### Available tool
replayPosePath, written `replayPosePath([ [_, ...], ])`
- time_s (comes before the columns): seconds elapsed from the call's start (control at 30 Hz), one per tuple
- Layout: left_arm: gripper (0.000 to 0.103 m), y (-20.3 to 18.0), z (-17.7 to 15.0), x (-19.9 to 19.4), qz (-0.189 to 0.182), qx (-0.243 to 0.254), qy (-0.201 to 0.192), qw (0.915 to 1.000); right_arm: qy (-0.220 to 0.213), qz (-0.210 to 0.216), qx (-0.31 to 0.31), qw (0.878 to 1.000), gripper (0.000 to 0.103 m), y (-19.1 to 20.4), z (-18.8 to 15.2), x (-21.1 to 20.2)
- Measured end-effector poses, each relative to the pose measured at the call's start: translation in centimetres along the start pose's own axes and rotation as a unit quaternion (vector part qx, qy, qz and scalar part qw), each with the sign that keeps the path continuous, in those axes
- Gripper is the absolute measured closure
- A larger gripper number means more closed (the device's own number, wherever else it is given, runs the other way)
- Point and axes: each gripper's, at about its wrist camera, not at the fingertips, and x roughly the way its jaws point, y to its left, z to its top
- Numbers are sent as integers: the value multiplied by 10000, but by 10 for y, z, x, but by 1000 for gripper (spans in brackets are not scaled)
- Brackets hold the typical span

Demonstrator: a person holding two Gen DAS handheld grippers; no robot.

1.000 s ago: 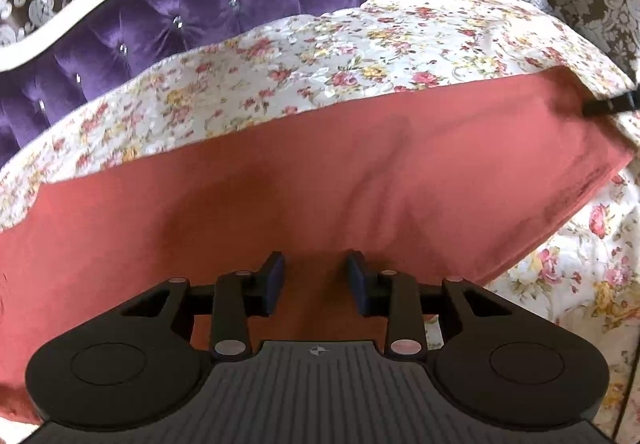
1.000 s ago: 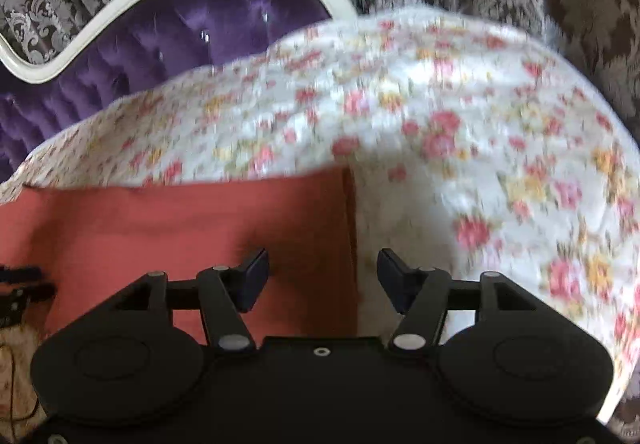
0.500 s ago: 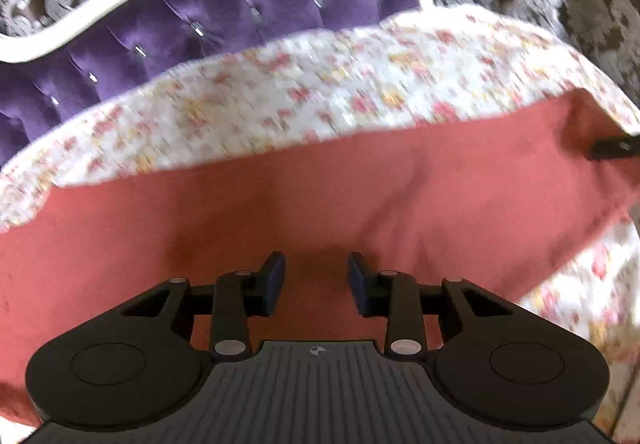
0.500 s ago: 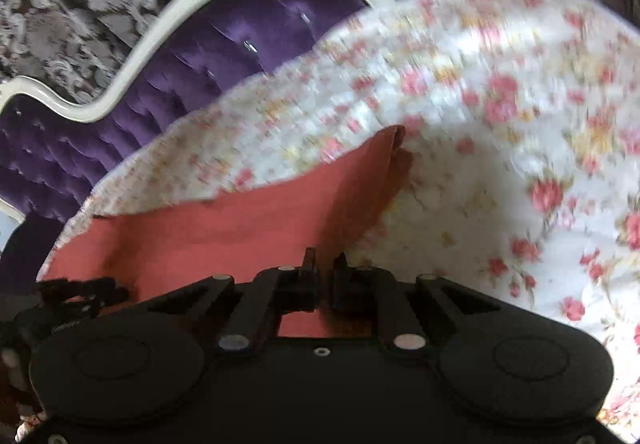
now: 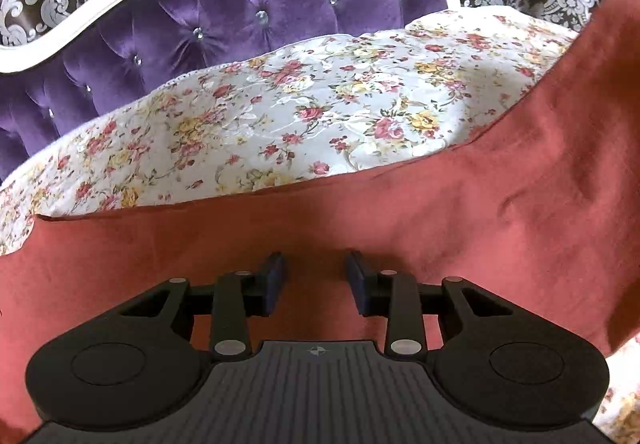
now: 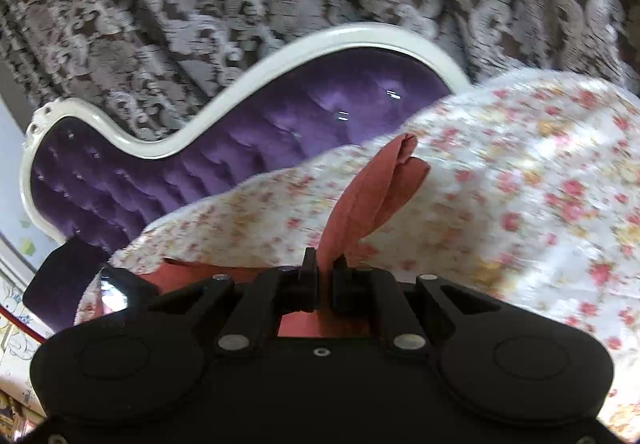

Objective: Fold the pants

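Covering the bed, a floral quilt meets the purple headboard; my right gripper pinches the pants, my left gripper hovers part-open.

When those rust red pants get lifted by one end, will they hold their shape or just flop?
Probably flop: the pants droop in a soft fold beyond the right gripper, which is pinching them. They look light, since one pinch lifts that end off the floral bedspread. The rest would likely drag.
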Motion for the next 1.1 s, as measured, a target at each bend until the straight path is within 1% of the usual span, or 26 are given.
replayPosePath([
  [0.07,69,18,-1,-11,-52,-263,-55,9996,-18,139,-134,9998,89,25,2,5],
  [0.1,69,30,-3,-19,3,-388,-116,9992,1,226,-180,9996,89,39,4,11],
  [0.17,69,54,-9,-30,231,-560,-126,9981,39,405,-277,9988,88,65,6,23],
  [0.27,69,99,-24,-46,454,-883,-87,9950,195,700,-427,9964,88,107,3,54],
  [0.4,69,156,-51,-65,813,-1210,-12,9893,534,1039,-634,9911,88,161,-14,110],
  [0.53,69,206,-78,-78,1073,-1530,118,9823,914,1099,-768,9868,88,198,-42,165],
  [0.63,69,231,-92,-84,1196,-1760,207,9769,1189,951,-994,9833,87,219,-68,204],
  [0.67,69,238,-95,-85,1215,-1822,223,9755,1273,909,-1085,9817,87,225,-77,215],
  [0.73,69,249,-100,-87,1238,-1927,244,9731,1396,866,-1249,9785,81,233,-95,231],
  [0.77,69,251,-103,-90,1240,-1961,248,9724,1440,856,-1348,9766,76,236,-103,235],
  [0.8,69,251,-103,-89,1233,-1990,243,9719,1498,811,-1448,9747,68,238,-110,240],
  [0.83,69,253,-103,-90,1219,-2016,221,9716,1513,814,-1493,9737,65,240,-113,240],
  [0.9,69,253,-101,-96,1169,-2049,131,9717,1431,1016,-1467,9735,57,237,-113,228],
  [0.97,69,252,-97,-98,1094,-2047,27,9727,1244,1214,-1381,9750,48,234,-107,215],
  [1.0,69,249,-94,-100,1051,-2033,-29,9734,1105,1229,-1323,9773,46,232,-102,209],
  [1.03,69,245,-88,-101,992,-1999,-92,9747,938,1223,-1262,9800,46,225,-96,199],
  [1.1,69,235,-79,-101,871,-1920,-193,9773,713,1079,-1147,9850,46,210,-85,187],
])
